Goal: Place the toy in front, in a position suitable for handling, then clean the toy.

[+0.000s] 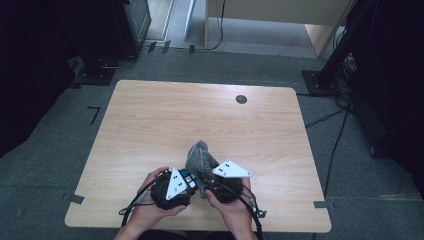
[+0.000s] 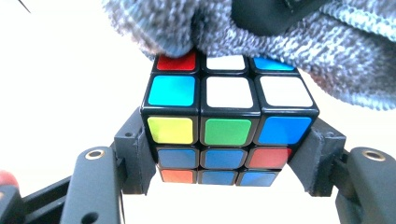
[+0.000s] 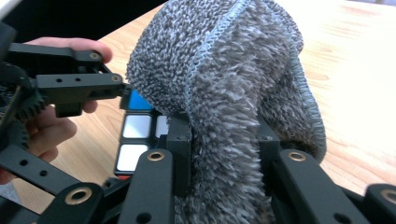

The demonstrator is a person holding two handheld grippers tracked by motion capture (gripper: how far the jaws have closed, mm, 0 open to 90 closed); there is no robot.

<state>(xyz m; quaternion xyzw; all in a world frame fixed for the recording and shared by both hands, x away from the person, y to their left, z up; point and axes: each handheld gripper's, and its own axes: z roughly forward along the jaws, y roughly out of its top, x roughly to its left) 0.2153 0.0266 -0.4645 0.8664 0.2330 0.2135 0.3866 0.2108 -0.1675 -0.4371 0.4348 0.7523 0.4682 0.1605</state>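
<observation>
A: Where did things stand with wiping the cube?

B: Midway, by my judgement. The left gripper (image 2: 219, 158) was clamped on the puzzle cube (image 2: 224, 126), its jaws pressing the cube's two opposite sides, so the cube sat squarely between them and off the counter (image 1: 150, 115). The right gripper (image 3: 224, 154) was pinched on a bunched grey cloth (image 3: 233, 84), the fabric squeezed between its jaws and billowing up past their tips.

A: Were cloth and cube in contact?

B: Yes. In the left gripper view the cloth draped over the far top edge of the cube, just beyond the jaws. In the right gripper view the cube (image 3: 135, 126) lay to the left of the jaws, partly under the cloth.

A: So what was done, what was left?

B: Both things were picked up and brought together; that much was done. I would guess the rubbing over the remaining faces was still to do, since only the far edge was covered and the near faces were bare.

A: And the count?

B: One cube, one cloth, two grippers, two hands. In the high view both grippers sat close together at the near edge of the counter.
</observation>
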